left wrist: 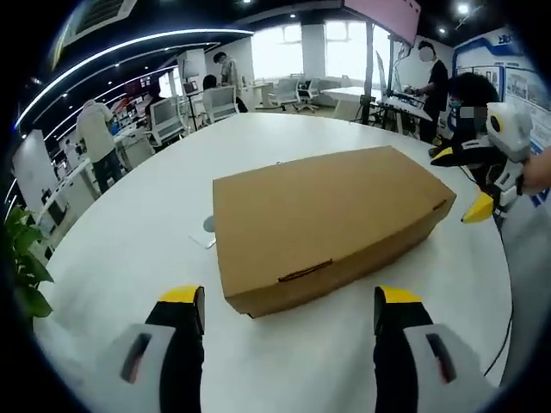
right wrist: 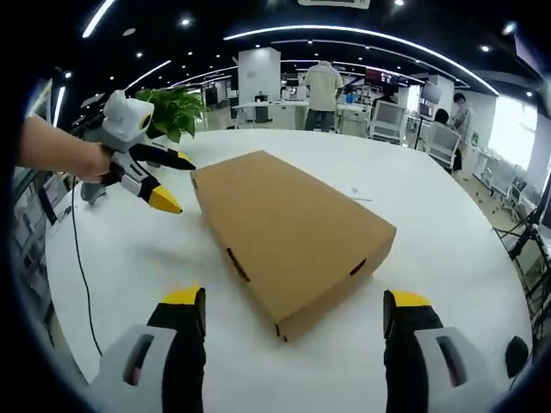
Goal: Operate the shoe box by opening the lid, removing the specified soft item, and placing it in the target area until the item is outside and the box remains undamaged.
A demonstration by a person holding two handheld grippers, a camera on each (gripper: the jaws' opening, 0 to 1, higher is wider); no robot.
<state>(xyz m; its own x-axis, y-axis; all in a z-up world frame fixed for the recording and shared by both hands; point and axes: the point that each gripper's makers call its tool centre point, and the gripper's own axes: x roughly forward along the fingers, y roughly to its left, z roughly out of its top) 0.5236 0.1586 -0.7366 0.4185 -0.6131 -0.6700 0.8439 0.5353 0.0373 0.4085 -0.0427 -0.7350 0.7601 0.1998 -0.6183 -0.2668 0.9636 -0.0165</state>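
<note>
A flat brown cardboard shoe box [left wrist: 327,224] lies shut on the white round table [left wrist: 129,258]. My left gripper [left wrist: 288,301] stands open just short of the box's near corner, nothing between its yellow-tipped jaws. My right gripper [left wrist: 461,182] hovers open off the box's far right end. Seen from the right gripper view, the box [right wrist: 288,228] runs away diagonally, and my right gripper [right wrist: 293,299] is open in front of its near corner. A hand holds the left gripper [right wrist: 176,183], open, beside the box's far left end. The soft item is hidden inside.
A small white slip with a grey disc [left wrist: 207,228] lies on the table by the box's left side. A black cable [right wrist: 82,267] trails over the table edge. A potted plant [right wrist: 176,107] stands behind the table. People, desks and chairs [left wrist: 168,120] fill the office beyond.
</note>
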